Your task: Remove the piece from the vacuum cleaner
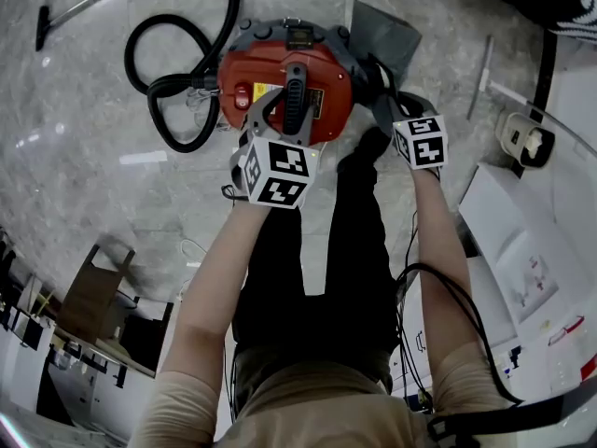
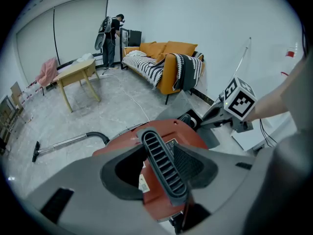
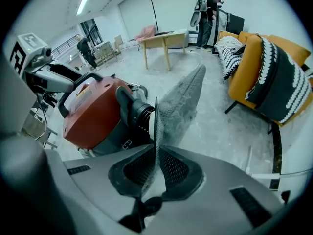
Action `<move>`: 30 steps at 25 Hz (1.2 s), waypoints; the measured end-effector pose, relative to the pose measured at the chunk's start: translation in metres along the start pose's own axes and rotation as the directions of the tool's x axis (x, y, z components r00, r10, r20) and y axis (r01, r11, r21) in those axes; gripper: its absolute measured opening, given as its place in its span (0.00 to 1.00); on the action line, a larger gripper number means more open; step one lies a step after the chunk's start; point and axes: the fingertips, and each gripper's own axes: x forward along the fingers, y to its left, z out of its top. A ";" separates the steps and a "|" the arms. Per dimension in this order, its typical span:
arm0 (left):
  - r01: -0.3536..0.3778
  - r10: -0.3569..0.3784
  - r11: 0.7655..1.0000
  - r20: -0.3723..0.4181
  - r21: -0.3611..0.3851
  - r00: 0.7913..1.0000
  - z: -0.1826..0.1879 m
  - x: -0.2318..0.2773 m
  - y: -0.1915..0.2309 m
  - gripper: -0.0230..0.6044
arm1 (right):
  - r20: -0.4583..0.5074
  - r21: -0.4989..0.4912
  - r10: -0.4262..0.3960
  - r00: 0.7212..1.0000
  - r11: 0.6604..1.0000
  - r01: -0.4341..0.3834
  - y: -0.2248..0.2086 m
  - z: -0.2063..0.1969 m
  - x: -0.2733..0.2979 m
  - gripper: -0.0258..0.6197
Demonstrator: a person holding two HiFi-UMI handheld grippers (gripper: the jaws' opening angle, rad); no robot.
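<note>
Legible text check, all three views: nothing readable.

The vacuum cleaner (image 1: pixel 284 82) has a yellow label (image 1: pixel 266 91) and a dark label (image 1: pixel 316 105) on its red top, and the print on both is too small to read. The left gripper view shows a white label (image 2: pixel 143 182) on the red shell, and the right gripper view a pale label (image 3: pixel 84 93); both are blurred. The left marker cube (image 1: pixel 280 171) and the right marker cube (image 1: pixel 422 142) carry only black-and-white square patterns, with no letters or digits.

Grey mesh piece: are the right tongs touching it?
Touching. The right gripper view shows the right tongs pinched shut on the thin grey mesh piece, pads pressing both its sides.
</note>
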 end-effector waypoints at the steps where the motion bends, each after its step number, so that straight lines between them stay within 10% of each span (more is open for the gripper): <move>1: 0.006 -0.006 1.000 0.002 0.001 1.000 0.000 0.000 -0.001 0.33 | 0.006 0.034 -0.005 1.000 0.999 0.005 -0.001 -0.002 -0.001 0.09; 5: 0.011 -0.011 1.000 0.000 -0.004 1.000 -0.003 -0.001 0.003 0.33 | 0.014 0.161 0.017 1.000 0.987 -0.019 0.001 -0.002 0.002 0.10; 30: 0.026 -0.026 1.000 0.002 0.000 1.000 -0.001 0.001 -0.001 0.33 | -0.016 0.068 -0.033 0.999 0.997 0.034 -0.016 -0.007 0.000 0.10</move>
